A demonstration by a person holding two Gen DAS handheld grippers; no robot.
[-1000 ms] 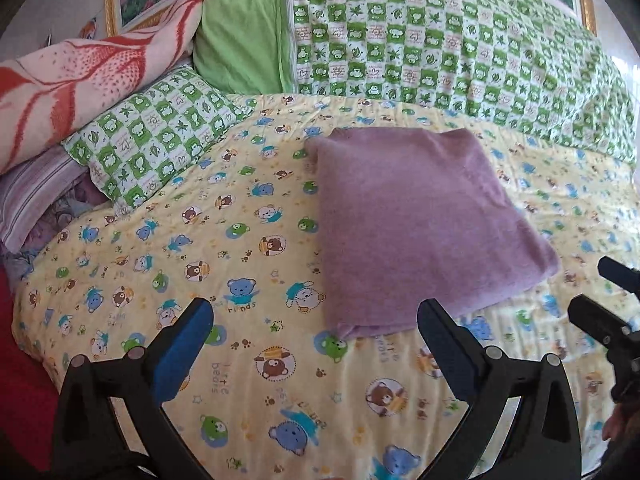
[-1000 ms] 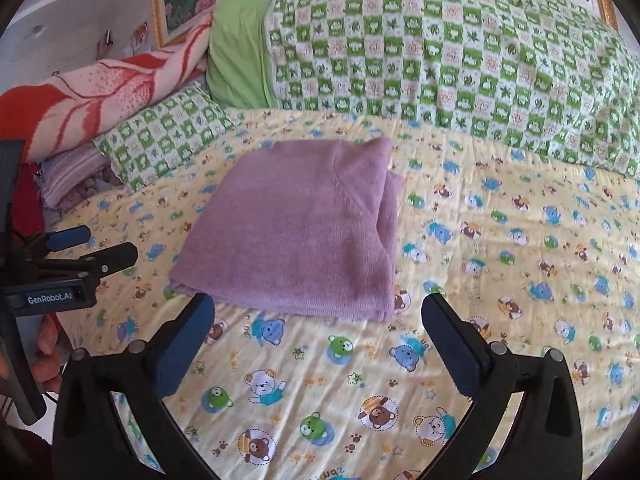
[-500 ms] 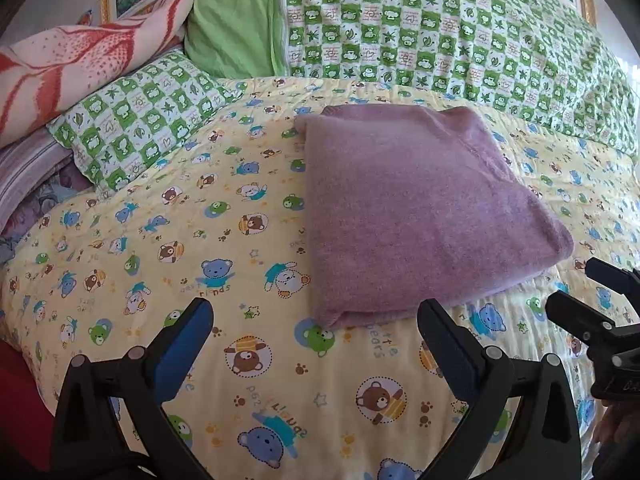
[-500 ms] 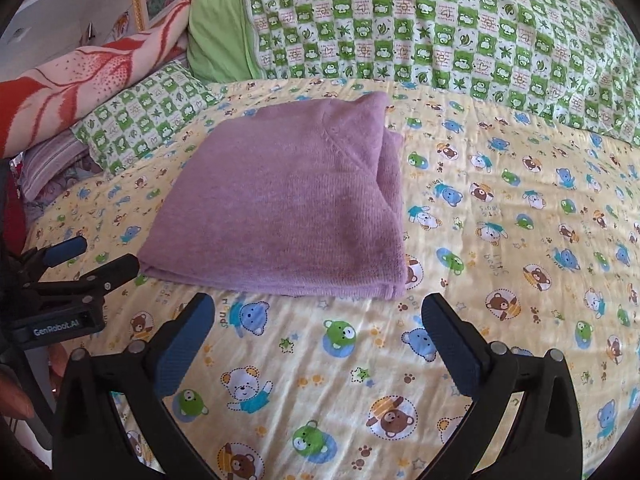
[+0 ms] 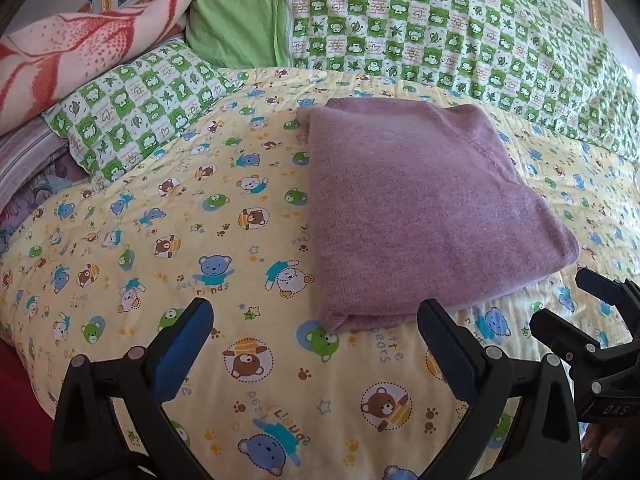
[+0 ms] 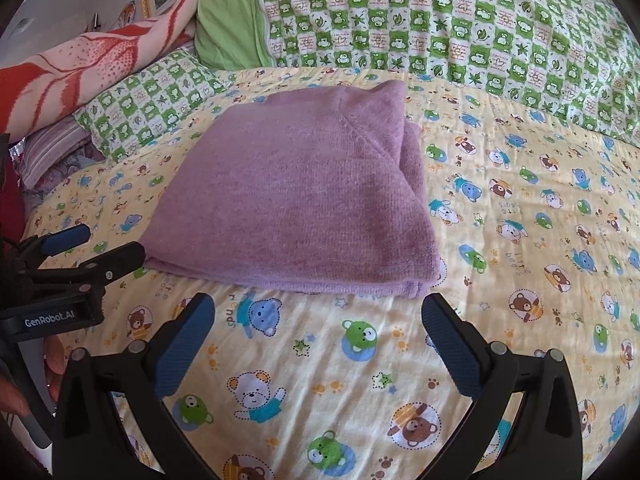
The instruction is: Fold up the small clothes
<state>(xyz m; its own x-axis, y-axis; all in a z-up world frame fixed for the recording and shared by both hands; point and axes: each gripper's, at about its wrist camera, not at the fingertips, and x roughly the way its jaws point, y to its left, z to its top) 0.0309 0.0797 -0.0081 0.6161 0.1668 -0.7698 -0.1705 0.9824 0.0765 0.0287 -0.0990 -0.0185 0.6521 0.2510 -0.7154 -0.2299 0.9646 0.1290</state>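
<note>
My fingers on both grippers are spread wide, holding and touching nothing, hovering just short of the folded purple garment lying flat on the bed's bear-print sheet.

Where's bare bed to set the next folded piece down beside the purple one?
Open sheet lies right of the purple garment, toward the checked quilt, and left of it, before the checked pillow. The near strip is taken by the left gripper and right gripper. The pillow corner is crowded.
</note>
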